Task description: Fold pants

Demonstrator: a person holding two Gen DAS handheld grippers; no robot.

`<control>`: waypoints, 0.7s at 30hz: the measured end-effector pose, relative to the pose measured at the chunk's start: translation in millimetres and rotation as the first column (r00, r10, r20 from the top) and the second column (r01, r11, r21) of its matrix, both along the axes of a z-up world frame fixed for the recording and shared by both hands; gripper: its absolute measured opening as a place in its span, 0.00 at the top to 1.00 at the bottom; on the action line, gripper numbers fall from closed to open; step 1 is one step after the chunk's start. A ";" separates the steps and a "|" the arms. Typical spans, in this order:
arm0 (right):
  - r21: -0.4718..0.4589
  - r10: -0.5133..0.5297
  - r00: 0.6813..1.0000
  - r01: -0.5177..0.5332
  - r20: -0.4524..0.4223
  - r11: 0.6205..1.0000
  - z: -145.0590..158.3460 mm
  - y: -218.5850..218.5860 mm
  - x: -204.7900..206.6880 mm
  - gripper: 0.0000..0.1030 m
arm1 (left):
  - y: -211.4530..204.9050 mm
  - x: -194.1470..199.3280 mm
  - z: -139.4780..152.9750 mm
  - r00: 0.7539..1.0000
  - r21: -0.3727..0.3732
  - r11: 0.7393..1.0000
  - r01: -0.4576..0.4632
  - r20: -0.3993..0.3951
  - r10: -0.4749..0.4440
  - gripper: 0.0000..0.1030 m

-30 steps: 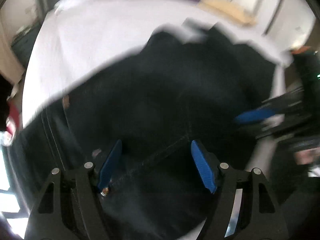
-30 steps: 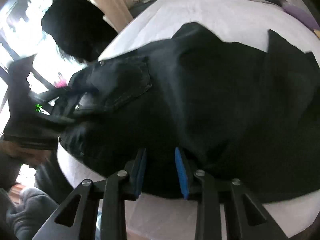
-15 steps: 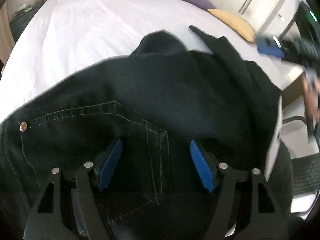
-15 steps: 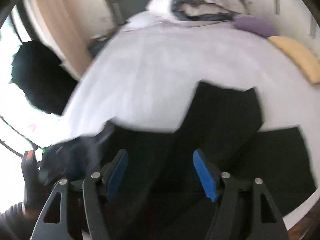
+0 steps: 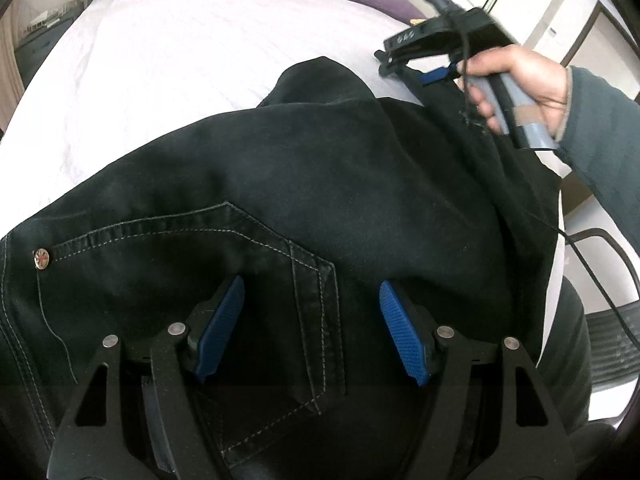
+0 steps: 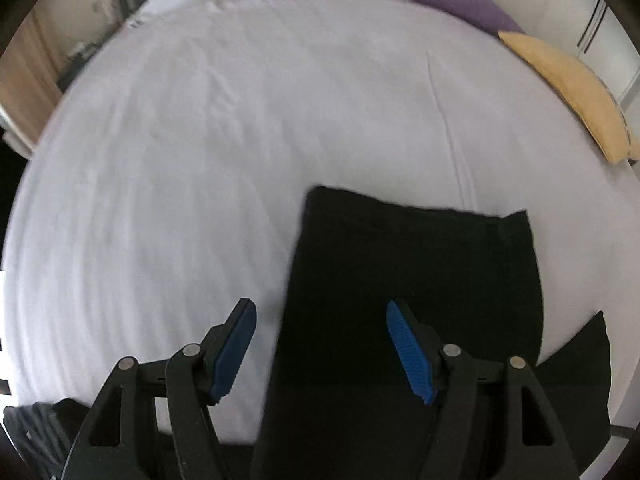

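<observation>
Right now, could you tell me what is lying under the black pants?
The black pants lie spread on a white bedsheet, which shows all around them. Whatever sits directly beneath the fabric is covered, so only the sheet can be confirmed.

left wrist: close, steeply down | right wrist: likewise | shared: pants (image 5: 320, 168), bed (image 6: 240, 140)

Right gripper (image 6: 320, 354), jaws now spread, has swung from the black denim pants' (image 5: 320, 184) waist to the leg ends; left gripper (image 5: 310, 332) shifted slightly.
</observation>
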State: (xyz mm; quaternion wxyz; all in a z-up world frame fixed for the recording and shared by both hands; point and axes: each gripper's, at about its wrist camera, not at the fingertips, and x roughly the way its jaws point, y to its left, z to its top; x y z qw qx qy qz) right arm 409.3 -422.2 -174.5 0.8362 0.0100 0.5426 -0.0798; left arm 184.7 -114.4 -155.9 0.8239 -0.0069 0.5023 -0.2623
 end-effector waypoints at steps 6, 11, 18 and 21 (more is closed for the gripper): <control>0.012 0.035 0.999 -0.036 0.020 0.999 1.7 -8.5 0.3 0.91 | 8.7 -3.2 1.5 1.000 0.000 1.000 -0.003 0.007 0.003 0.33; 0.093 0.005 0.994 -0.015 0.107 0.996 23.6 -37.1 -14.2 0.94 | 6.5 -7.4 2.1 1.000 0.007 1.000 -0.006 0.008 0.006 0.33; 0.296 -0.268 0.885 0.158 0.381 0.942 83.5 -138.1 -144.0 0.94 | 0.3 -10.0 4.8 1.000 0.034 0.999 -0.019 0.008 0.018 0.32; 0.434 -0.496 0.764 0.314 0.413 0.844 71.9 -204.0 -227.0 0.94 | -3.3 -10.2 6.9 1.000 0.044 0.999 -0.031 0.005 0.031 0.32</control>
